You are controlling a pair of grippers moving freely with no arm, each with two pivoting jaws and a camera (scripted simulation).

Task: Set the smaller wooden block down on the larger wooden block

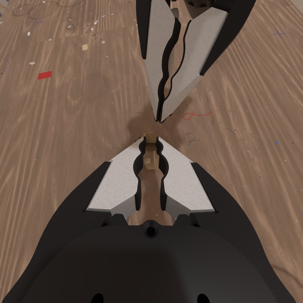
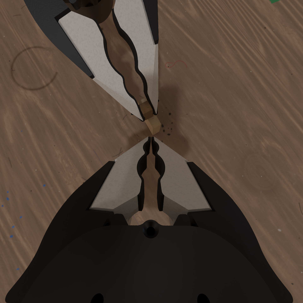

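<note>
My left gripper (image 1: 150, 138) is shut on the smaller, darker wooden block (image 1: 150, 146). It holds this block over the middle of the larger, pale wooden block (image 1: 149, 164), a short bar lying on the table. I cannot tell whether the two blocks touch. In the right wrist view the left gripper (image 2: 148, 116) comes down from the top with the smaller block (image 2: 145, 109) between its tips, and the larger block (image 2: 155, 127) sticks out beneath. My right gripper (image 2: 150, 138) is shut and empty, its tips just short of that block's end. It also shows in the left wrist view (image 1: 158, 121).
The brown wooden table (image 1: 65, 147) carries paint specks and pen scribbles. A flat red patch (image 1: 45, 75) and a small tan patch (image 1: 85, 47) lie at the far left. A green patch (image 2: 275, 1) shows at the top right edge.
</note>
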